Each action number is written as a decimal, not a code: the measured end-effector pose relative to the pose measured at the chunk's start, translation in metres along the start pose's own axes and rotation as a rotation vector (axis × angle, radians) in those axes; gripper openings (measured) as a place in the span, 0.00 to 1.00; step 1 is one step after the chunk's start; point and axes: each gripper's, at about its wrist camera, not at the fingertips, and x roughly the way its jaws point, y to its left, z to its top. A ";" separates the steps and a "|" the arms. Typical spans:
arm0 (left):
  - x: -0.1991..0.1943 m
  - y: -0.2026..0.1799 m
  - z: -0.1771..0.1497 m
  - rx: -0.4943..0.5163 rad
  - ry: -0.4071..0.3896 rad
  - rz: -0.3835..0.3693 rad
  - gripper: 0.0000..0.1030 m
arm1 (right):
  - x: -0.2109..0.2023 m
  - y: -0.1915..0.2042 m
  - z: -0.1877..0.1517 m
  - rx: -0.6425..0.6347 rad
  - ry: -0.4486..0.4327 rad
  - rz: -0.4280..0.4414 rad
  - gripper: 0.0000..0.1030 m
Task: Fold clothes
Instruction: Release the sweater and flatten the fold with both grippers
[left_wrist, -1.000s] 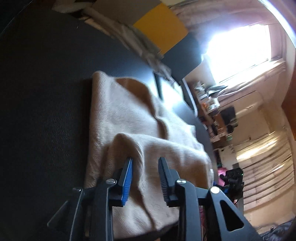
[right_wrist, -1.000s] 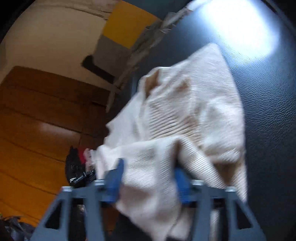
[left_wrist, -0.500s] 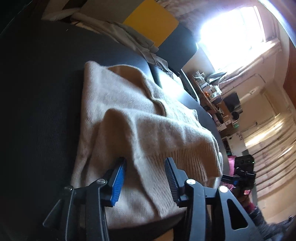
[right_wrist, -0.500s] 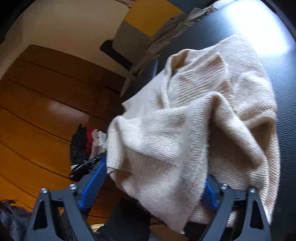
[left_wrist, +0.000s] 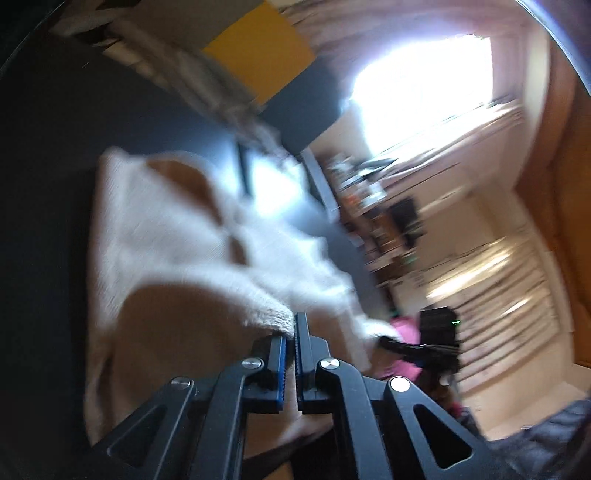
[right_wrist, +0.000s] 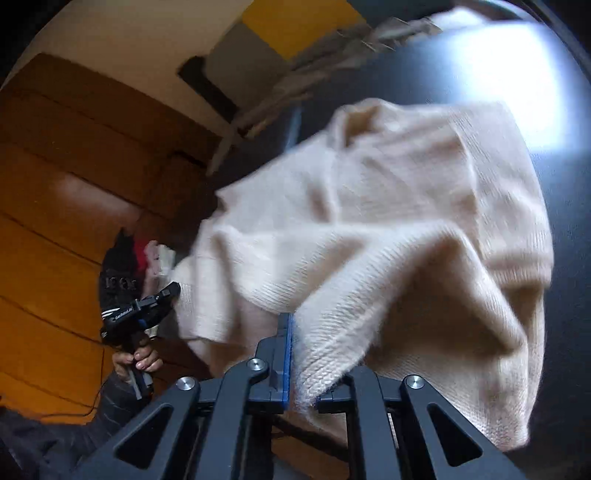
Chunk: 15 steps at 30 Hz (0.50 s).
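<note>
Left gripper (left_wrist: 290, 334) sits bottom centre, jaws clamped together; right gripper (right_wrist: 295, 332) likewise (blue pads nearly meeting).

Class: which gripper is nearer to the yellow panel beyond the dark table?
Neither, clearly. The left gripper and right gripper both clamp the cream knitted sweater's near hem, far from the yellow panel.

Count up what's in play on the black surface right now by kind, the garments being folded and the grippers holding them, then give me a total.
Cream knit sweater: 1, lying on the black surface, its near edge lifted.
Grippers shut on the sweater's edge: 2, the left gripper and the right gripper.
Total: 3.
</note>
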 end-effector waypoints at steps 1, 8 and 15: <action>-0.005 -0.004 0.006 0.001 -0.022 -0.042 0.01 | -0.006 0.004 0.007 -0.017 -0.007 0.014 0.10; 0.011 0.031 0.082 -0.148 -0.169 -0.046 0.01 | -0.009 0.011 0.080 -0.043 -0.118 0.062 0.10; 0.044 0.089 0.098 -0.352 -0.120 0.171 0.21 | 0.040 -0.084 0.126 0.309 -0.149 0.088 0.71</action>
